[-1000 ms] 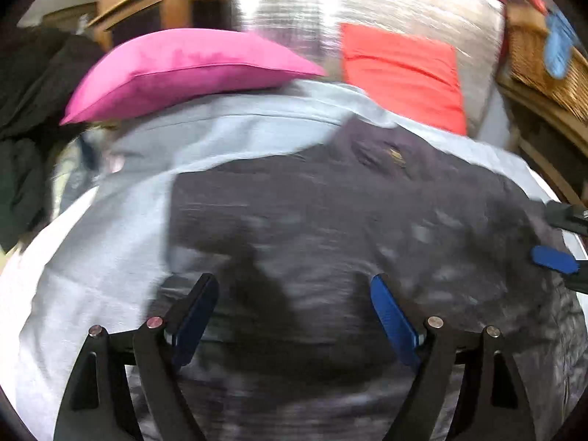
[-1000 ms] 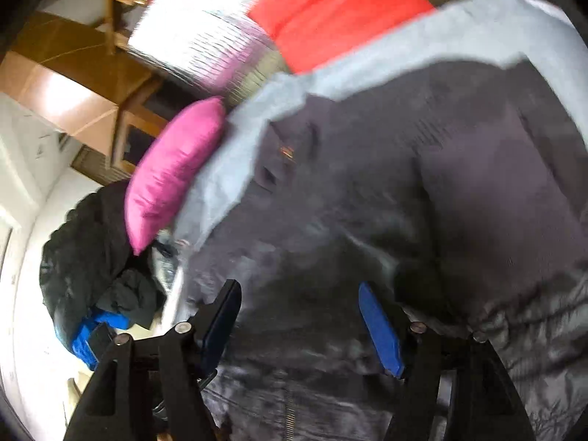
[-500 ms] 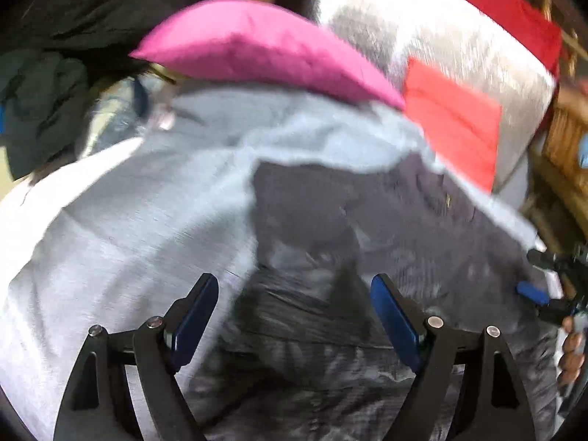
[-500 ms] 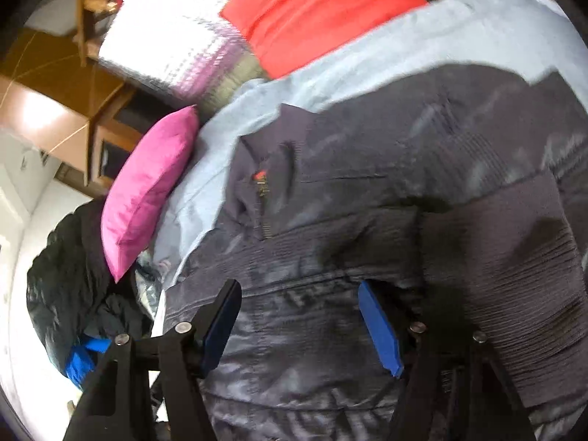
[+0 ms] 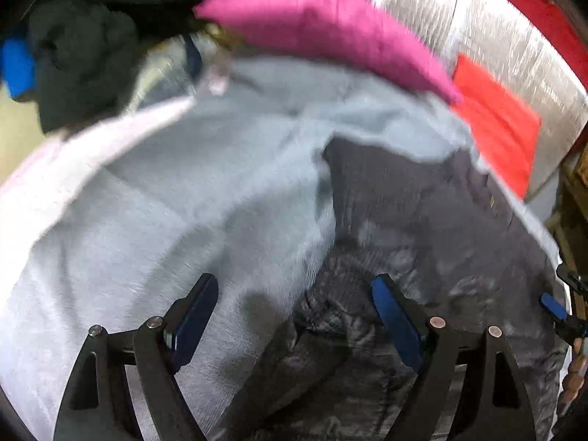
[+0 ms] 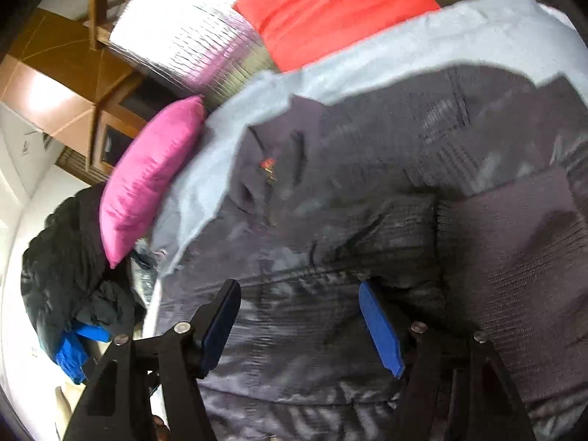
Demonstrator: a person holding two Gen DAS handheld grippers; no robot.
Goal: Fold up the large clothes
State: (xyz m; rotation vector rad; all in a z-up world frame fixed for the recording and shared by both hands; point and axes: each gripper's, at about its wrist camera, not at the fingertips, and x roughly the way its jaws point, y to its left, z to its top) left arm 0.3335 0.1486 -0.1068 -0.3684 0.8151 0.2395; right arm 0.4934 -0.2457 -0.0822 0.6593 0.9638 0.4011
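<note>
A dark grey jacket (image 5: 433, 228) lies spread on a light grey blanket (image 5: 191, 198). In the left wrist view my left gripper (image 5: 294, 305) is open and empty, hovering over the jacket's left edge where it meets the blanket. In the right wrist view the jacket (image 6: 367, 198) fills most of the frame, its collar with a small red mark toward the upper left. My right gripper (image 6: 299, 319) is open and empty just above the jacket's shiny quilted part. The right gripper also shows at the right edge of the left wrist view (image 5: 566, 305).
A pink pillow (image 5: 323, 25) lies at the blanket's far edge, with a red cushion (image 5: 496, 117) against a silver quilted one (image 5: 514, 36) beside it. A pile of dark clothes (image 6: 70, 257) with something blue lies to the left. A wooden cabinet (image 6: 55, 84) stands behind.
The left gripper has swung left, from over the middle of the jacket to its left edge. The right gripper has shifted only a little over the jacket. Both stayed open.
</note>
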